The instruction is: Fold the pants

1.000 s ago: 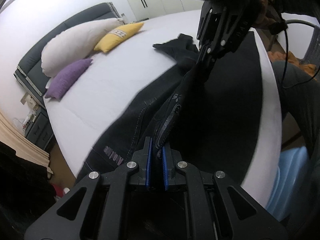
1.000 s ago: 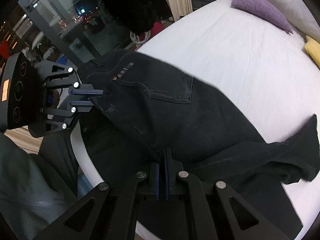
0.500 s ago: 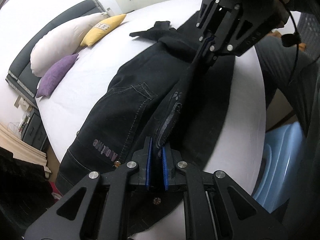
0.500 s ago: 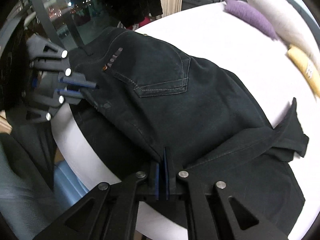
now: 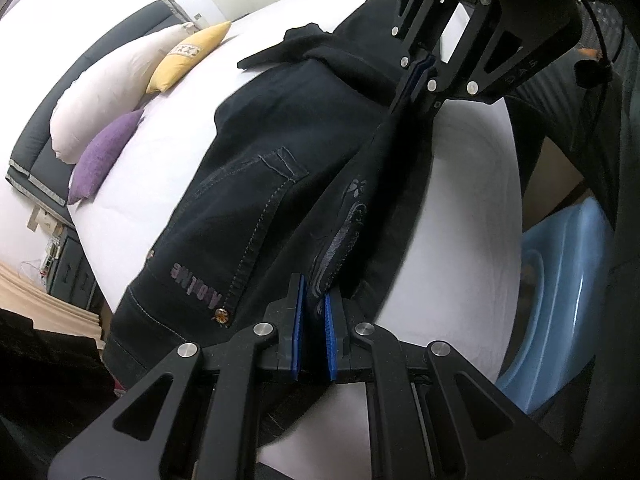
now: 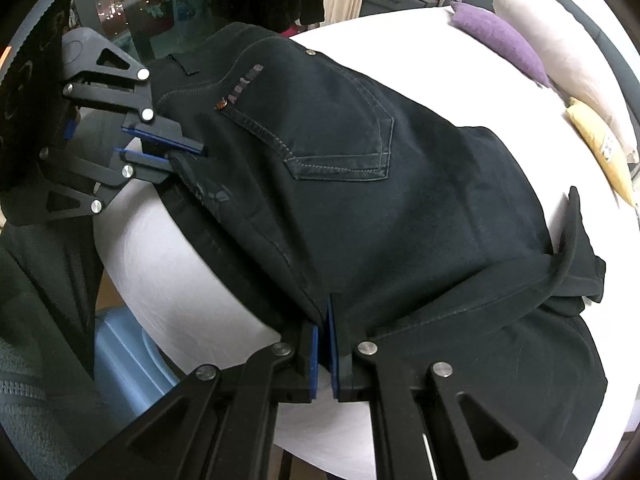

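Black denim pants (image 6: 360,184) lie on the white bed (image 6: 168,256), centre frame. Left hand-held gripper (image 5: 312,312) clamps the fly edge, right hand-held gripper (image 6: 324,332) clamps the crotch seam. Keep that edge taut and level, lay it flush, then release.

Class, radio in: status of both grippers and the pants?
Left gripper, right gripper: jaws shut on pants. Pants spread on bed. Nothing obstructing.

Unclear pink lettering on pants (image 6: 360,184)
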